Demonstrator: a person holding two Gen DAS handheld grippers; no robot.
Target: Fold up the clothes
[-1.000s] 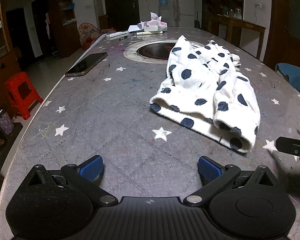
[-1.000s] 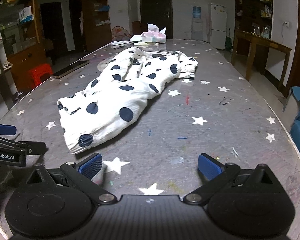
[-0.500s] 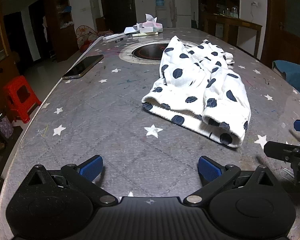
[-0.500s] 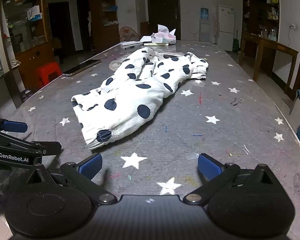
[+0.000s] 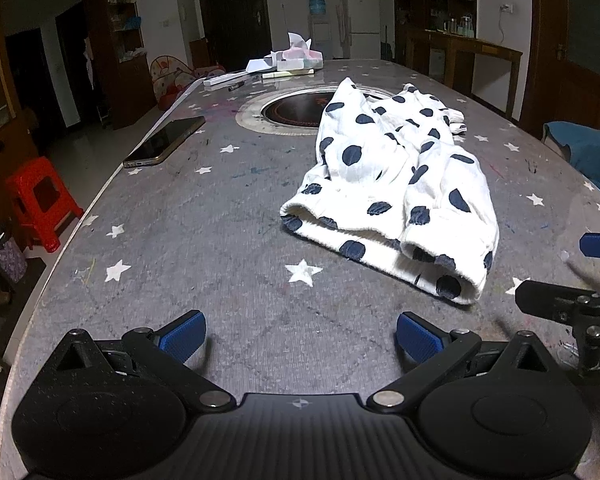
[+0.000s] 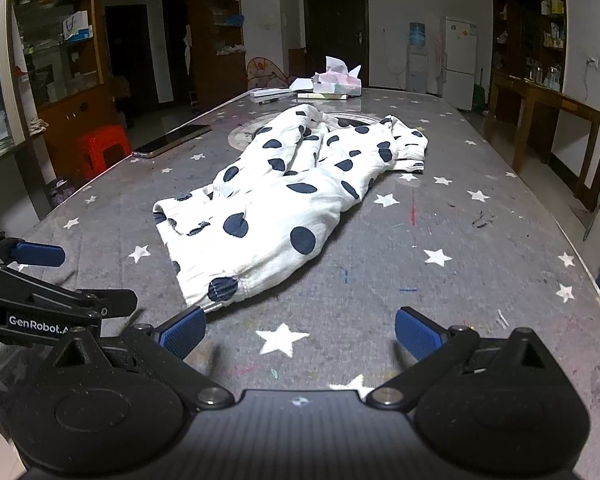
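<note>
- Dim room: dark cabinets at the walls, a white fridge [image 5: 359, 8] at 12 o'clock.
- Long grey table [image 5: 204, 248] printed with white stars, a round hotplate [image 5: 296, 109] sunk in its far half.
- The garment [image 5: 396, 184], white with dark dots, lies crumpled at about 1 o'clock in the left view and 11 o'clock in the right view. Its gathered hem end is nearest, the far end overlapping the hotplate rim.
- Right gripper [image 6: 299, 334]: fingers spread wide, nothing between them. Its left blue pad [image 6: 182, 334] is just beside the near hem corner; contact cannot be told.
- Left gripper [image 5: 299, 336]: also spread and empty, near the hem but apart from it.
- Phone [image 5: 166, 141] at 10 o'clock near the table edge, tissue box [image 5: 300, 59] at the far end; both well apart from the cloth.
- Judgement: the step is the approach to a first grasp. Best to take the two near hem corners, one per gripper, pinching every layer, then lift and pull outward to flatten before folding.
- Risk: catching only the top layer would leave the bunching underneath.
</note>
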